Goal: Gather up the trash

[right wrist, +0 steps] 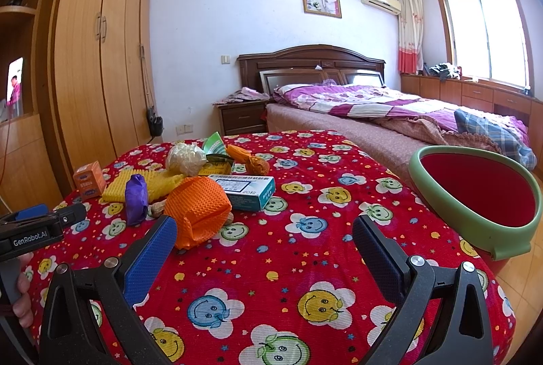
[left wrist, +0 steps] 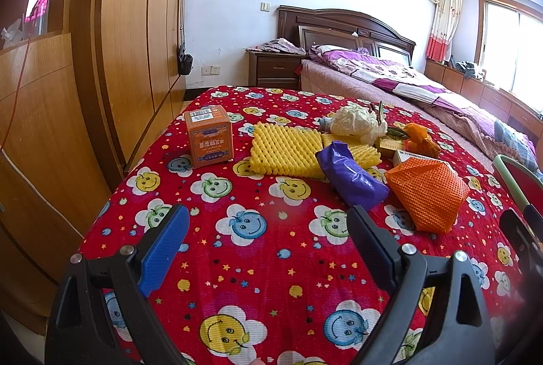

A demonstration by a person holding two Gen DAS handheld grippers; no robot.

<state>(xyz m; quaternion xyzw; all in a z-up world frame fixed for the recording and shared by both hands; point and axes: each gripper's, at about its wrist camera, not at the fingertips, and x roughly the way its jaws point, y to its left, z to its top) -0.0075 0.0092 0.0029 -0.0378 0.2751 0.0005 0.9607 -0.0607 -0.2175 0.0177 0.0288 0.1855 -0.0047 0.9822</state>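
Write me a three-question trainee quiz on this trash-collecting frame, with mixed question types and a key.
1. True or false: the left gripper is shut on the purple wrapper.
2. Multiple choice: where is the red bin with the green rim relative to the table with the red smiley cloth? A) on top of the cloth B) off the table's right edge C) on the bed
3. Fill in: the trash piece closest in front of the right gripper is the orange ____.

Key
1. False: its jaws are wide apart and empty, short of the wrapper.
2. B
3. foam net
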